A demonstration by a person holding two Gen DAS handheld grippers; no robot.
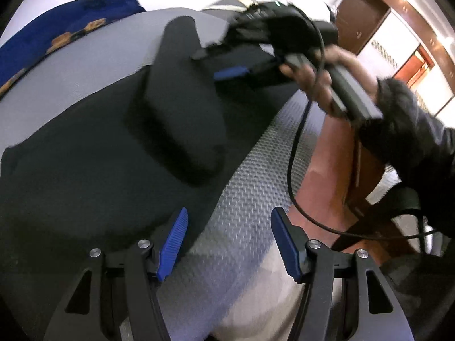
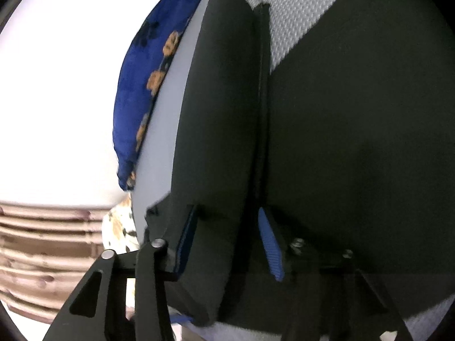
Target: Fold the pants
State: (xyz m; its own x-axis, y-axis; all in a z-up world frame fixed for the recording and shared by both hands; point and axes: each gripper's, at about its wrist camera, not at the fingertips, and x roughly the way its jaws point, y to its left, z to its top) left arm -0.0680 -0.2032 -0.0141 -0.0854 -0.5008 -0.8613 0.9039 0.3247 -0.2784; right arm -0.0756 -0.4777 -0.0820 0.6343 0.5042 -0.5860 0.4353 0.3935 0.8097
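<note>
Black pants point(image 1: 93, 167) lie spread on a grey textured mattress point(image 1: 250, 187). One leg point(image 1: 182, 105) is folded back over the rest. My left gripper point(image 1: 229, 241) is open and empty, just above the pants' near edge. My right gripper point(image 1: 227, 65), held in a hand, is at the far end of that leg. In the right wrist view the right gripper point(image 2: 227, 236) has its blue pads point(image 2: 270, 244) on either side of a thick fold of the pants point(image 2: 221, 130) and holds it.
A blue pillow with orange flowers point(image 1: 57, 28) point(image 2: 142, 85) lies at the mattress's far side by a white wall. The wooden bed frame point(image 1: 332, 170) runs along the right. A black cable point(image 1: 295, 170) hangs from the right gripper.
</note>
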